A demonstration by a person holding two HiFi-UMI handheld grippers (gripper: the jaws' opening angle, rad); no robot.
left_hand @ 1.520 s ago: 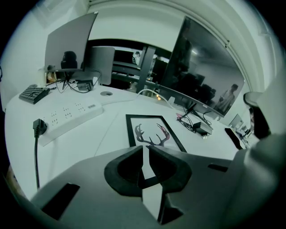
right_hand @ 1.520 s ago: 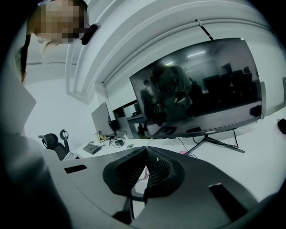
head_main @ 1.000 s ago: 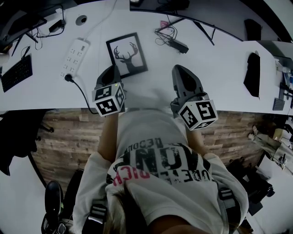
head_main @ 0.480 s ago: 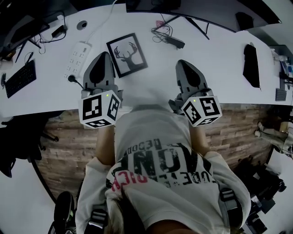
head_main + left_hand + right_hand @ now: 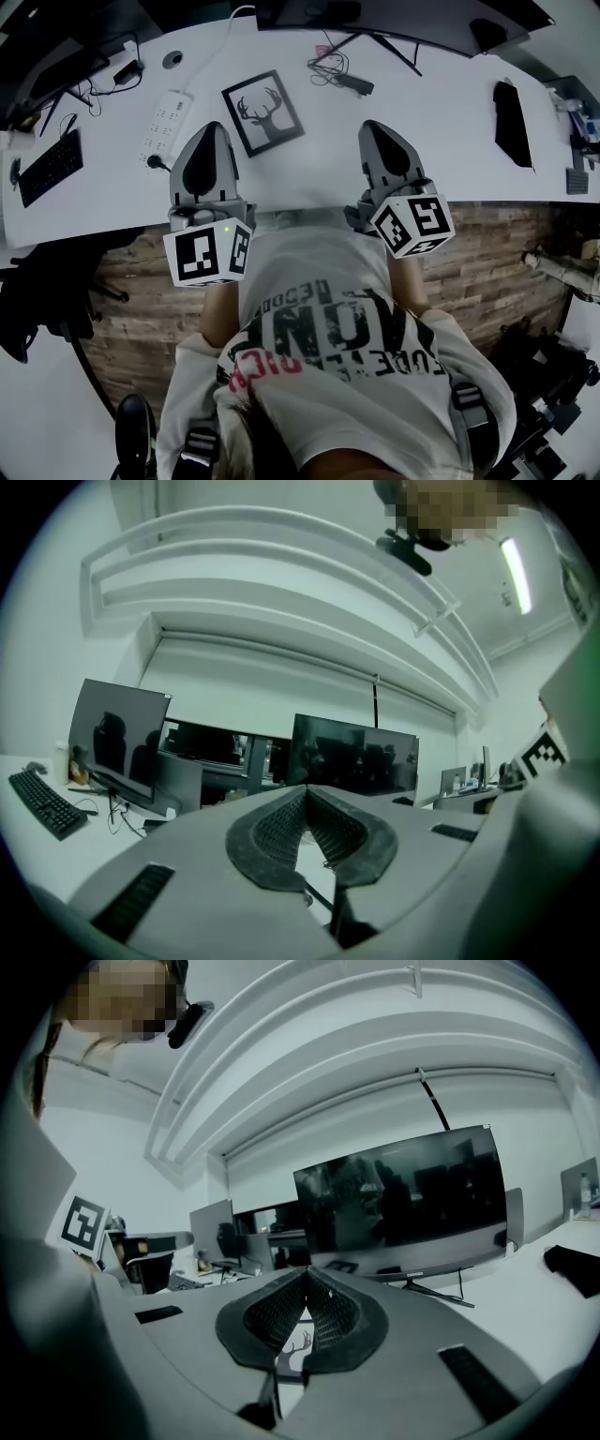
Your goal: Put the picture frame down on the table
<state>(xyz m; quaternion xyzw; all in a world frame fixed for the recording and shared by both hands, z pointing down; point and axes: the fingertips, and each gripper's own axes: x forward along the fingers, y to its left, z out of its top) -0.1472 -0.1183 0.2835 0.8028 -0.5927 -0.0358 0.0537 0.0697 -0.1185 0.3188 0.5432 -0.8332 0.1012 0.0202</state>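
Observation:
The picture frame (image 5: 263, 112), black-edged with a deer-head print, lies flat on the white table (image 5: 441, 141), and neither gripper touches it. My left gripper (image 5: 212, 126) rests just to the frame's left, near the table's front edge; its jaws are shut and hold nothing. My right gripper (image 5: 371, 126) sits apart on the frame's right, also shut and empty. In the left gripper view the pads (image 5: 277, 832) meet at the tip. In the right gripper view a bit of the picture frame (image 5: 298, 1342) shows below the closed pads (image 5: 330, 1321).
A white power strip (image 5: 167, 117) with its cord lies left of the left gripper, and a keyboard (image 5: 49, 167) lies further left. Cables (image 5: 337, 75) and a large monitor (image 5: 403, 1204) stand behind the frame. A black object (image 5: 514, 111) lies at the right.
My left gripper has drawn back from the frame's lower left corner toward the table's front edge. The frame stays flat on the table. The right gripper has barely moved.

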